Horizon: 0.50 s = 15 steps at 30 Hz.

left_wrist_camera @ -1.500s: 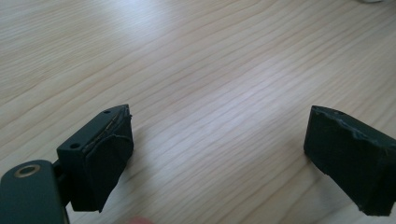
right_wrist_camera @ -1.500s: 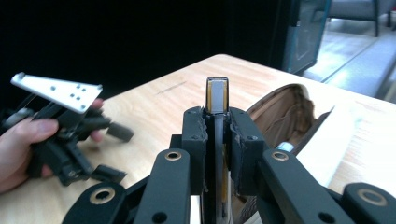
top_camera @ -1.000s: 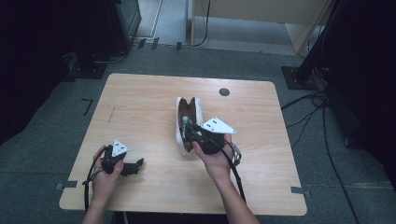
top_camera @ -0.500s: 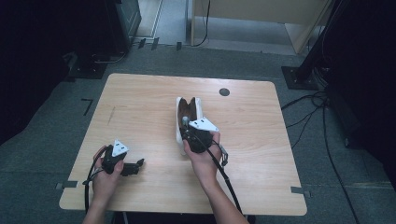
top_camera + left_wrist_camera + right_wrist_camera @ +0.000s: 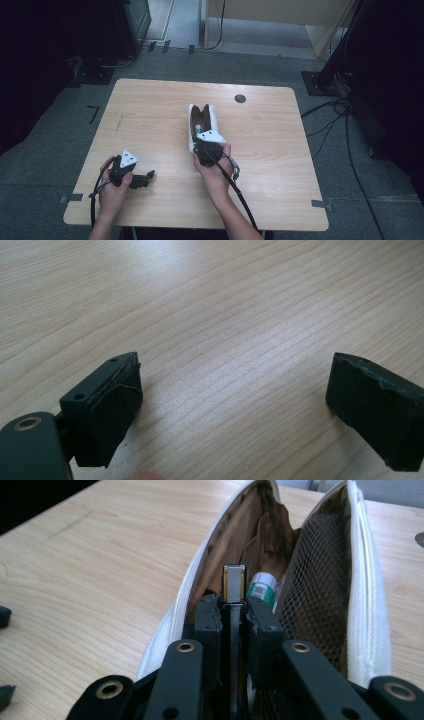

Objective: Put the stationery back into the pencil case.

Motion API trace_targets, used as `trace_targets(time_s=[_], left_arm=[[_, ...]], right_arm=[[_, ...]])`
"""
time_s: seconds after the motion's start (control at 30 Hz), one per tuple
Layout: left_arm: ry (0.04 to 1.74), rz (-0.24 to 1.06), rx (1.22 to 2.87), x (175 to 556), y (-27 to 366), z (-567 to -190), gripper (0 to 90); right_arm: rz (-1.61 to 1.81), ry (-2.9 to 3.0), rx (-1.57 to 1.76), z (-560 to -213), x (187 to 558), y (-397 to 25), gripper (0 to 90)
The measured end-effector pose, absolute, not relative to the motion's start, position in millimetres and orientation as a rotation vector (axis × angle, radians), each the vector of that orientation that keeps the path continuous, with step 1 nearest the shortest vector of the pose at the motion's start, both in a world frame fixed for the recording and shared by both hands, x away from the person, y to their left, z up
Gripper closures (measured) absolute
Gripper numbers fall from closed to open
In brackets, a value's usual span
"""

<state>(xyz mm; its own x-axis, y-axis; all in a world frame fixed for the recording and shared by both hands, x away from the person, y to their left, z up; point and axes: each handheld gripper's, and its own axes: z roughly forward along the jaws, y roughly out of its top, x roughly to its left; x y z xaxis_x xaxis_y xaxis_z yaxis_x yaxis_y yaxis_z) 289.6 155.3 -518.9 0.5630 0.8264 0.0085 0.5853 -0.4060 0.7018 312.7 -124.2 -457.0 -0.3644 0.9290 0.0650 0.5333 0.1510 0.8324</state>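
Left hand-held gripper (image 5: pixel 142 180) rests low on the bench (image 5: pixel 150 115) near its front left corner, jaws spread wide, nothing between them; the left gripper view shows bare wood grain between the two black jaws, which the high view is too small to tell.

White pouch (image 5: pixel 201 125) lies open near the middle of the bench, well apart from the left hand-held gripper. Its long axis runs front to back, away from the person, open mouth facing up. Right hand-held gripper (image 5: pixel 200 142) sits at the pouch's near end, pointing along that same axis into the opening.

Right gripper view gives the inside: white zip edges on both sides, brown lining (image 5: pixel 260 535), a mesh pocket (image 5: pixel 315 580) on the right wall. A green-and-white tube (image 5: pixel 262 589) with a printed label lies in the pouch, beside the mesh. Right hand-held gripper (image 5: pixel 234 611) is pressed together on a thin flat item (image 5: pixel 234 582) with a silvery end, held upright between the jaws just inside the pouch mouth; what the item is cannot be told. In the high view the tube is a small green spot (image 5: pixel 198 128), and the pinched item is hidden under the hand.

A small dark round spot (image 5: pixel 240 98) sits on the bench, toward the far edge and right of the pouch.
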Motion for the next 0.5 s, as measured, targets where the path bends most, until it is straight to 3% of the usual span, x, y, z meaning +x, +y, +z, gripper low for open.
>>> trace_targets(time_s=[0.5], left_arm=[[1.125,0.468,2.137,290.1,154.4,-519.0,8.2]], right_arm=[[1.061,2.001,1.412,-470.9,318.2,-119.6,76.9]])
